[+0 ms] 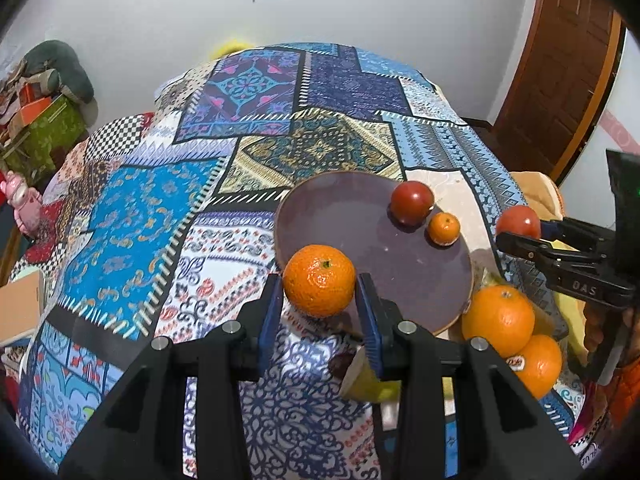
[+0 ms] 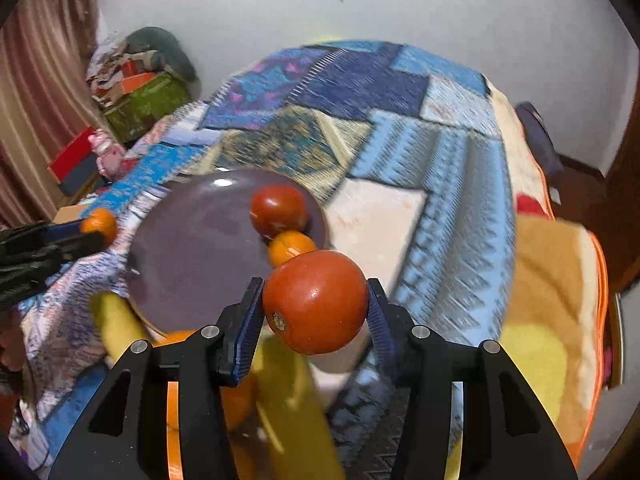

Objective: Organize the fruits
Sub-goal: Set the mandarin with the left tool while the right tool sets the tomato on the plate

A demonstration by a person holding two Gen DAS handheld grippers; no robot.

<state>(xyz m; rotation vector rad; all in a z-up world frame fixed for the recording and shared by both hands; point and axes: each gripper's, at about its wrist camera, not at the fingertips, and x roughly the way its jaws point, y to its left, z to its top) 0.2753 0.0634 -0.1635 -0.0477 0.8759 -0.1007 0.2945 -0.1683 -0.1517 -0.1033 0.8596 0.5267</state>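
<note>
My left gripper (image 1: 320, 292) pinches an orange (image 1: 319, 280), my right gripper (image 2: 314, 306) a tomato (image 2: 315, 301). Ahead, the purple plate (image 1: 340, 216) holds another tomato (image 1: 412, 203) and a small mandarin (image 1: 444, 229).

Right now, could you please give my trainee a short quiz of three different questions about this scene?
1. True or false: the left gripper holds an orange.
2. What does the right gripper hold: A) a banana, B) a tomato, C) nothing?
3. How many fruits lie on the purple plate?

Key: 1 true. 2 B. 3 two: a tomato and a small orange.
</note>
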